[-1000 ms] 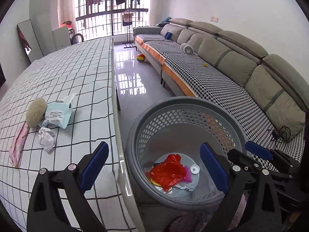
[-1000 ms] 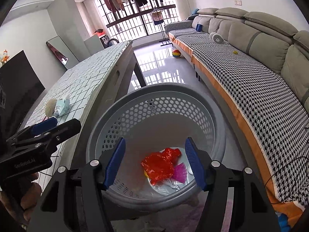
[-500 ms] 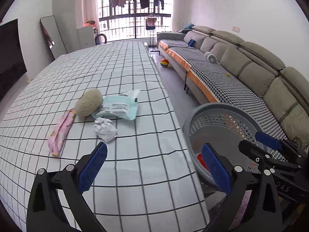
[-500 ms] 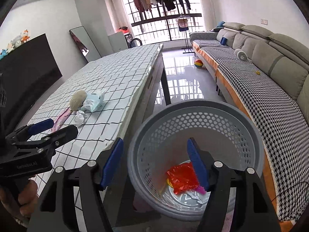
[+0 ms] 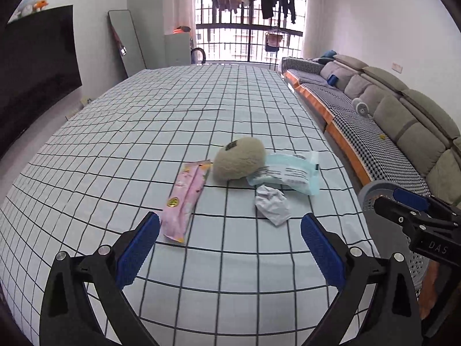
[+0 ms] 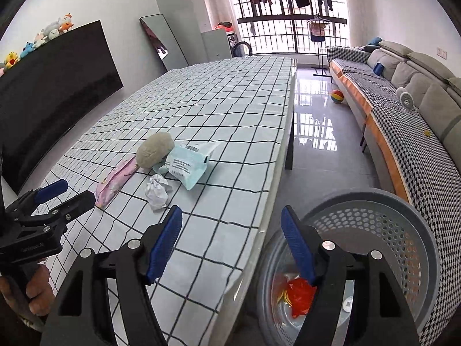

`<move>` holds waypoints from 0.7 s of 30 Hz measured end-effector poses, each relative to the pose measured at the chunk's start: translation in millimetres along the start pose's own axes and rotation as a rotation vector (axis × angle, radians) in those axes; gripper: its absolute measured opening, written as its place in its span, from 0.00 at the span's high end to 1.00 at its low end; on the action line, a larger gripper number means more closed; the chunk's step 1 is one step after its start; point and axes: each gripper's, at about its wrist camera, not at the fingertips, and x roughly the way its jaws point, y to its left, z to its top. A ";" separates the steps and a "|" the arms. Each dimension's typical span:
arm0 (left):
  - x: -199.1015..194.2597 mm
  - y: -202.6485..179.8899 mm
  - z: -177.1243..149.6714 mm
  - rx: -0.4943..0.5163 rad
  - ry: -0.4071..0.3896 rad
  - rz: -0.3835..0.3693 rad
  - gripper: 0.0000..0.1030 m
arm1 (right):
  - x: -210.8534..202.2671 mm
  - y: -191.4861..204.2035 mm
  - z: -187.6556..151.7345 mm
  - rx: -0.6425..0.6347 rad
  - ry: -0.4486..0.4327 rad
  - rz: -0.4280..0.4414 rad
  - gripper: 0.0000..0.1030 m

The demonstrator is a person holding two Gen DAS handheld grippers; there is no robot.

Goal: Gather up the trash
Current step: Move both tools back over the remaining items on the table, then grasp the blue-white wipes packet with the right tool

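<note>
On the checked tablecloth (image 5: pixel 201 109) lie a pink wrapper (image 5: pixel 185 199), a beige fuzzy ball (image 5: pixel 239 161), a pale blue packet (image 5: pixel 291 173) and a crumpled white paper (image 5: pixel 272 204). My left gripper (image 5: pixel 230 233) hovers over the near part of the table, open and empty, short of the wrapper and the paper. My right gripper (image 6: pixel 232 230) hangs over the table's right edge, its jaws opening with nothing between them. The grey perforated basket (image 6: pixel 415 230) stands on the floor beside the table, with red plastic trash (image 6: pixel 299 297) in its bottom.
A long grey sofa (image 5: pixel 403 115) with a houndstooth cover runs along the right wall. A striped ball (image 6: pixel 337 95) lies on the glossy floor between table and sofa. A dark screen (image 6: pixel 52 86) and a leaning mirror (image 6: pixel 161 40) stand at the left.
Both grippers have swung left, away from above the basket and toward the table. The trash on the cloth now lies ahead of the left gripper. The right jaws have widened a little.
</note>
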 end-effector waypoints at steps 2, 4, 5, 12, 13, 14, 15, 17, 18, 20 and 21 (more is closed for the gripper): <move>1.9 11.1 2.7 -0.016 -0.002 0.011 0.06 | 13.5 5.9 11.0 -0.022 0.022 0.014 0.34; 5.4 21.2 4.6 -0.029 0.000 0.020 0.06 | 28.0 15.5 22.3 -0.060 0.046 0.013 0.34; 8.1 25.4 5.4 -0.037 0.001 0.023 0.06 | 33.8 19.2 26.2 -0.078 0.054 0.012 0.34; 27.3 46.8 7.3 -0.083 0.029 0.035 0.06 | 69.5 40.3 56.7 -0.191 0.097 0.032 0.34; 29.6 48.7 6.9 -0.085 0.033 0.034 0.06 | 73.8 42.9 60.8 -0.210 0.100 0.037 0.34; 32.1 50.2 6.6 -0.087 0.036 0.034 0.06 | 76.7 45.6 63.6 -0.226 0.102 0.044 0.34; 34.3 51.0 6.3 -0.089 0.040 0.033 0.06 | 80.3 48.9 66.5 -0.248 0.104 0.053 0.34; 37.7 53.0 5.5 -0.093 0.044 0.035 0.06 | 87.2 55.4 70.7 -0.288 0.110 0.062 0.34; 38.8 53.8 5.2 -0.094 0.045 0.040 0.06 | 89.6 57.9 72.4 -0.307 0.113 0.066 0.34; 39.9 54.7 4.9 -0.093 0.046 0.049 0.06 | 96.3 63.3 75.6 -0.345 0.125 0.079 0.34; 40.7 55.1 4.7 -0.094 0.046 0.050 0.06 | 98.5 63.7 75.2 -0.362 0.130 0.083 0.33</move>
